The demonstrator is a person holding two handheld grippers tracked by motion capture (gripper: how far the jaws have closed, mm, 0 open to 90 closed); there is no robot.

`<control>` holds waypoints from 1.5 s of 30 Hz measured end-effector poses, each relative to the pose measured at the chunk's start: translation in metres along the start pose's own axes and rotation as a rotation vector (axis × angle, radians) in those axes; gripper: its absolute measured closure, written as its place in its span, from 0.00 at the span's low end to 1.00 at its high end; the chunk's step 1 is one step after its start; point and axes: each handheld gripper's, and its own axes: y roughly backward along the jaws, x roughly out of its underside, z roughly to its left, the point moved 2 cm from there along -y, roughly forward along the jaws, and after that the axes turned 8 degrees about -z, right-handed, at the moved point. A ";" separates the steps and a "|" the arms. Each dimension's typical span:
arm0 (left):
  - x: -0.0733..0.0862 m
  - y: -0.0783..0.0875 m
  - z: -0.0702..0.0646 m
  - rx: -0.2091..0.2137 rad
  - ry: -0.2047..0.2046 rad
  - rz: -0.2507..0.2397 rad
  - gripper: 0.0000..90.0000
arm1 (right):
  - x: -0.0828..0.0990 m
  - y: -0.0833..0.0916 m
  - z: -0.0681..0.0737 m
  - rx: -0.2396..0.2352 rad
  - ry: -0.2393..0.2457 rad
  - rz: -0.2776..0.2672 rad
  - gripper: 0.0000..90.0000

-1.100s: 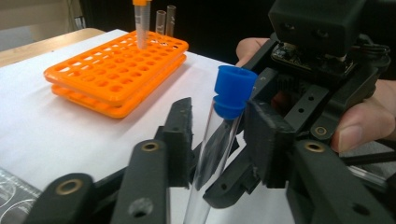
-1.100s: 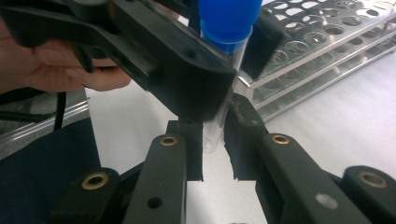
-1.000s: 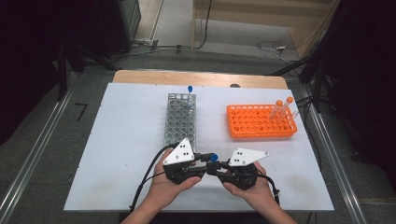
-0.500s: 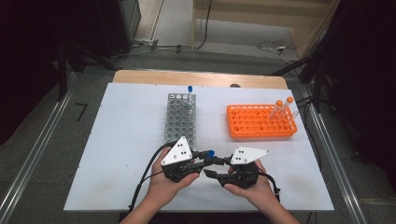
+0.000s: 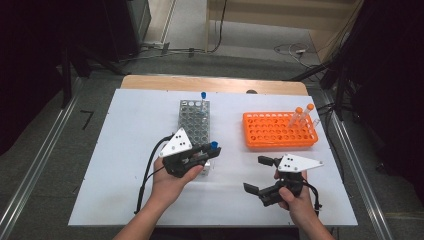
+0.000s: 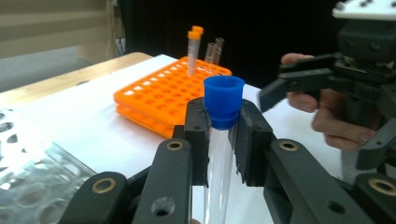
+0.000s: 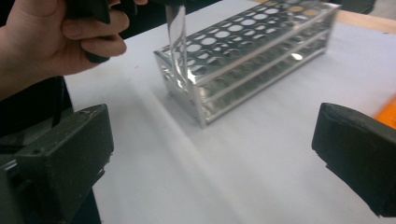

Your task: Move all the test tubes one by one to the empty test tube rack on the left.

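My left gripper (image 5: 212, 150) is shut on a clear tube with a blue cap (image 5: 214, 145), held at the near end of the silver metal rack (image 5: 195, 125). In the left gripper view the pads clamp the tube (image 6: 218, 158) just under its cap (image 6: 223, 100). My right gripper (image 5: 255, 174) is off to the right above the white table; its jaws have just been opening and now stand wide with nothing between them. The right gripper view looks between its own jaws (image 7: 210, 158) at the metal rack (image 7: 252, 56) and the held tube (image 7: 177, 42).
An orange rack (image 5: 280, 131) at the right holds two orange-capped tubes (image 5: 302, 112) at its far right corner. A blue-capped tube (image 5: 203, 96) stands at the metal rack's far end. The white table top (image 5: 130, 150) ends in a wooden strip at the back.
The two grippers were together at the tube near the table's front. The right gripper has opened and drawn away to the right; the left has carried the tube toward the metal rack.
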 end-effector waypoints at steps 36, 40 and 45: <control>-0.032 -0.058 0.125 -0.315 0.043 -0.117 0.85 | 0.033 0.079 -0.068 0.236 -0.082 -0.060 0.00; -0.031 -0.065 0.133 -0.357 0.047 -0.105 0.85 | 0.033 0.080 -0.068 0.237 -0.086 -0.062 0.00; -0.030 -0.075 0.142 -0.398 0.051 -0.080 0.85 | 0.033 0.080 -0.069 0.237 -0.088 -0.065 0.00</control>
